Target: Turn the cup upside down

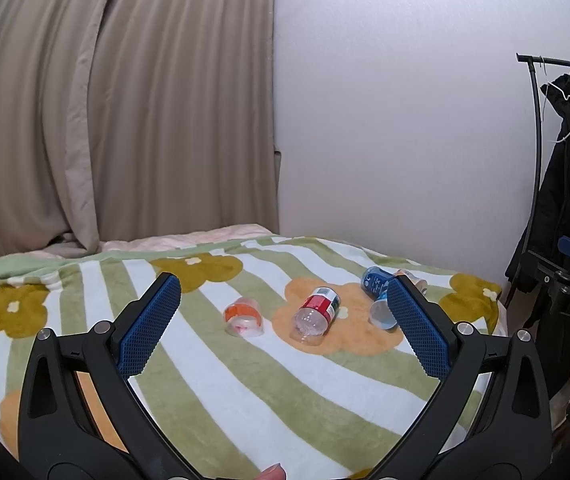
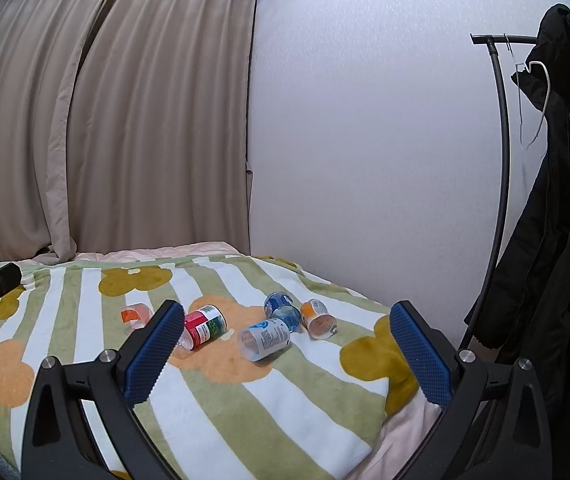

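Your left gripper [image 1: 283,316] hangs above the near part of the bed with its blue ribbed fingers [image 1: 149,328] spread wide apart and nothing between them. Your right gripper [image 2: 287,338] is the same: fingers [image 2: 421,354] splayed wide, holding nothing, poised over the near right corner of the bed.

The green-and-white striped fleece blanket with orange and mustard flowers [image 1: 213,376] covers the bed, and five small clear plastic cups lie on their sides on it, toward the far right edge by the white wall [image 2: 365,140].

- The clear cup with the orange-red label [image 1: 243,316] is leftmost, on a white stripe, well apart from the blanket's left edge.
- The clear cup with the red and green label [image 1: 317,314] lies just to its right on an orange flower, its open mouth toward you.
- The clear cup with the pale blue and white label [image 2: 265,338] lies nearer the right edge, mouth facing you and to the left; in the left wrist view your right-hand finger partly hides it.
- The dark blue labelled cup [image 2: 281,310] sits just behind it, touching or nearly so.
- The orange and white labelled cup [image 2: 319,319] lies furthest right, close beside the dark blue one.

None of the cups stands upside down.

Beige curtains [image 2: 125,120] hang behind the bed's far edge, and a black coat on a dark metal rack [image 2: 557,200] stands off the bed's right side.
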